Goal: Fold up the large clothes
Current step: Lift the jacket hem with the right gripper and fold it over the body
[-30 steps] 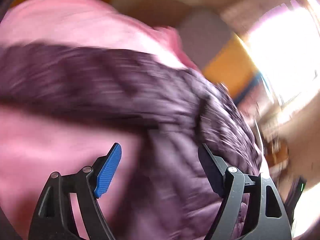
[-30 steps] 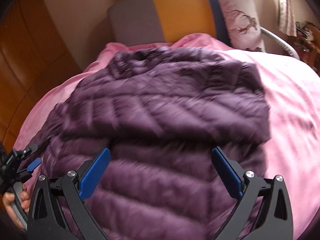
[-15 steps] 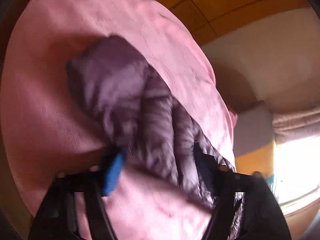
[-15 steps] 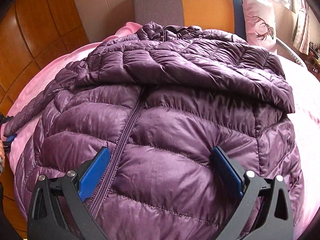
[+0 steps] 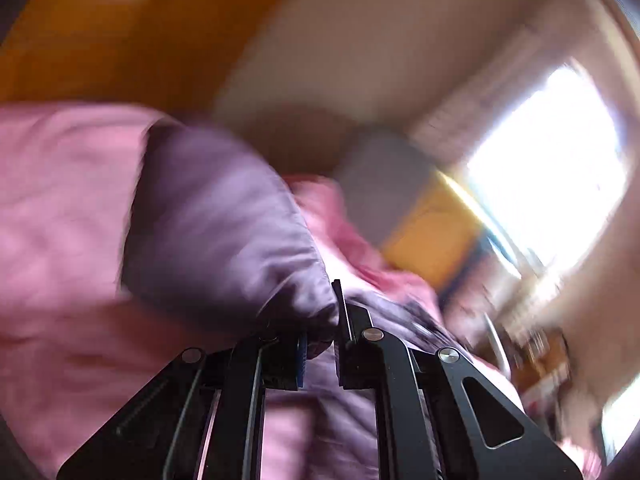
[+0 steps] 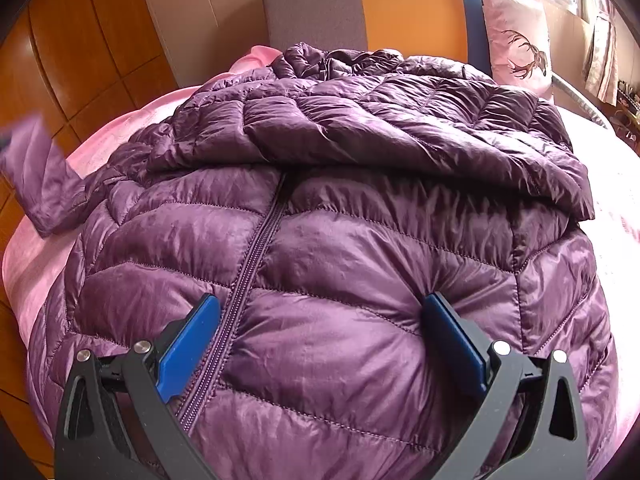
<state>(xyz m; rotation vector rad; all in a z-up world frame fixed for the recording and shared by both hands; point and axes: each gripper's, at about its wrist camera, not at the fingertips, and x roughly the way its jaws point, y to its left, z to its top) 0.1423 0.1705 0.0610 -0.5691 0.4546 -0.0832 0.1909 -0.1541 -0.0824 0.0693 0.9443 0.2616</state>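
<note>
A purple quilted down jacket (image 6: 340, 232) lies front-up on a pink bed sheet (image 6: 36, 264), zipper running down its middle. One sleeve is folded across the chest. My right gripper (image 6: 320, 324) is open, its blue pads pressed into the jacket's lower front, one on each side of the zipper. My left gripper (image 5: 320, 344) is shut on the cuff of the other sleeve (image 5: 224, 240) and holds it lifted above the sheet. That sleeve shows at the left edge of the right wrist view (image 6: 36, 176), raised off the bed.
A grey and orange headboard (image 6: 360, 12) stands behind the jacket. A pink deer-print pillow (image 6: 516, 40) leans at the back right. Wooden wall panels (image 6: 80, 48) run along the left. A bright window (image 5: 548, 168) is to the right.
My left gripper closed on the sleeve cuff and lifted it off the sheet, swinging upward. My right gripper lowered onto the jacket's front and stays open.
</note>
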